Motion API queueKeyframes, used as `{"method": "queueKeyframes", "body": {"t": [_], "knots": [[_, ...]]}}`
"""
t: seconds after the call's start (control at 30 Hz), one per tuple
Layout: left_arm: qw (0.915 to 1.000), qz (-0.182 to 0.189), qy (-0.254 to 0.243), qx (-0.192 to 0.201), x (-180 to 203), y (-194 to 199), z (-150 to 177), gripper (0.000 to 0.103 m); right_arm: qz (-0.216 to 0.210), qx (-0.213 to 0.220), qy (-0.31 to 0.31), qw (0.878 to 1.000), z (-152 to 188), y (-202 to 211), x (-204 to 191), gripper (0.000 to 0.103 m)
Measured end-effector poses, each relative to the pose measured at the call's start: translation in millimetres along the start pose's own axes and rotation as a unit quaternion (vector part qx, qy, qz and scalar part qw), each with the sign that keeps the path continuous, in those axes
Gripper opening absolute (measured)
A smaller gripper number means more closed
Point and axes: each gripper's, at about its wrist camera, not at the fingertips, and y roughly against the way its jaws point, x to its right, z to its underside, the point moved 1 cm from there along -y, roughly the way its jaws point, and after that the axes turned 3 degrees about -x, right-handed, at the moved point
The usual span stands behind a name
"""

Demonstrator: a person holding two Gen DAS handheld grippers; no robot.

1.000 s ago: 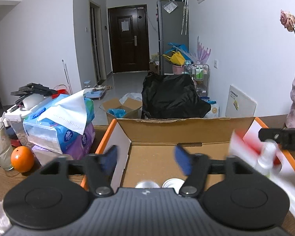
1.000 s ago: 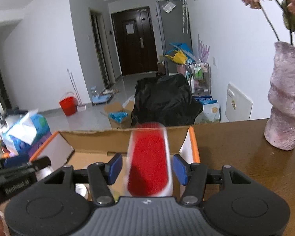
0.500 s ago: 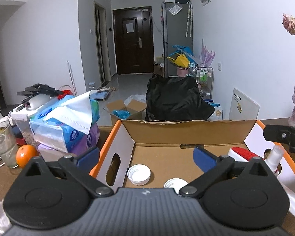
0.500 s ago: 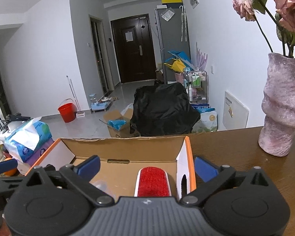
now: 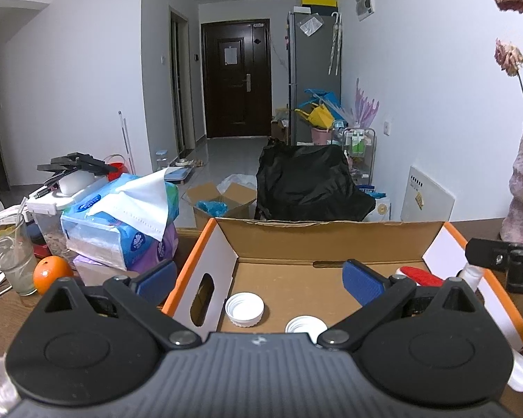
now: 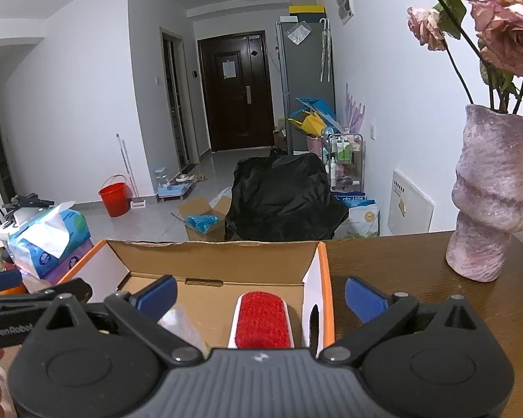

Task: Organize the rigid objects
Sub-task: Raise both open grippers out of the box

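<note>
Red lint brush (image 6: 263, 320) lies in the cardboard box (image 6: 212, 254), both grippers spread wide, empty

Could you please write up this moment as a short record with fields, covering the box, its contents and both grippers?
container: open cardboard box with orange-edged flaps, on a brown wooden table
contents: red lint brush at the right side; two white caps on the floor, open sides up; clear bottle, partly hidden
left gripper: open, empty, above the box
right gripper: open, empty, above the brush
left of box: tissue packs, orange
right of box: pink vase
</note>
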Motion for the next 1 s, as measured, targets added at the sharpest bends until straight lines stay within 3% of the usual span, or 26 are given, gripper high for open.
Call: {"method": "queueKeyframes", "body": {"t": [1.0], "knots": [[0.9993, 0.015, 0.0, 0.034, -19, 93, 39, 0.103, 0.011, 0.045, 0.008, 0.999, 51, 97, -2, 0.103]]}}
